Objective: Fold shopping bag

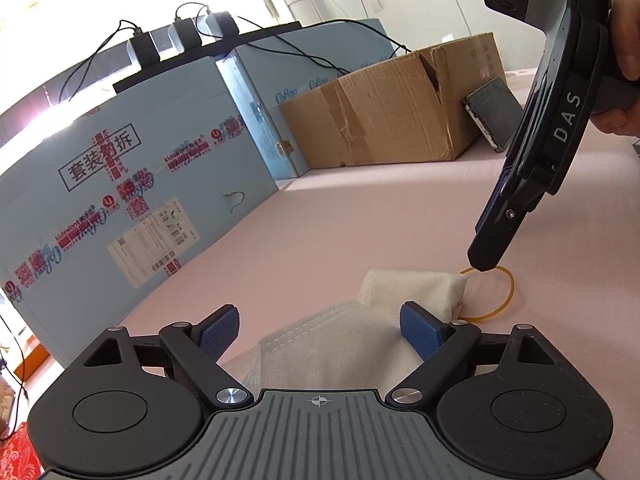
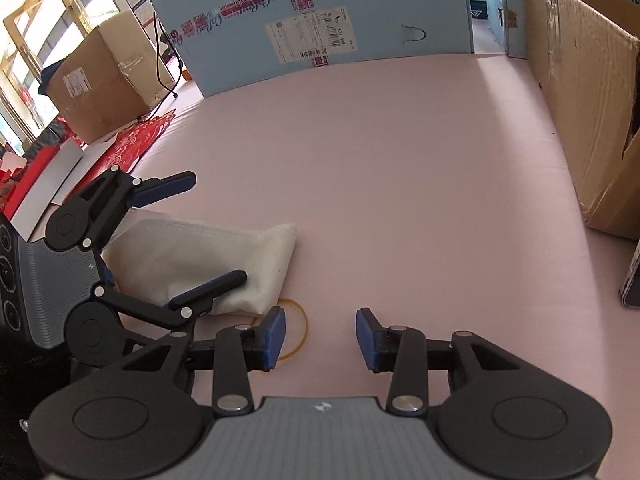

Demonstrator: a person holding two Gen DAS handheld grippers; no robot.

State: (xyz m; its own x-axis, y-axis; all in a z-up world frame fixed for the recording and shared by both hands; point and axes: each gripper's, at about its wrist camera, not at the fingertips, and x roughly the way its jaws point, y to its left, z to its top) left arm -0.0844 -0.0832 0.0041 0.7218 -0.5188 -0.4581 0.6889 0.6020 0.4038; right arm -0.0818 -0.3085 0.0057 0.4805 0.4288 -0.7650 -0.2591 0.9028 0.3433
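The shopping bag (image 2: pixel 200 264) is white, of woven-looking fabric, and folded into a thick compact bundle. It lies flat on the pink surface, at the lower left of the right wrist view and the lower middle of the left wrist view (image 1: pixel 416 292).

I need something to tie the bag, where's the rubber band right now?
The rubber band lies flat on the pink table, at the folded bag's corner, under the right gripper's left finger.
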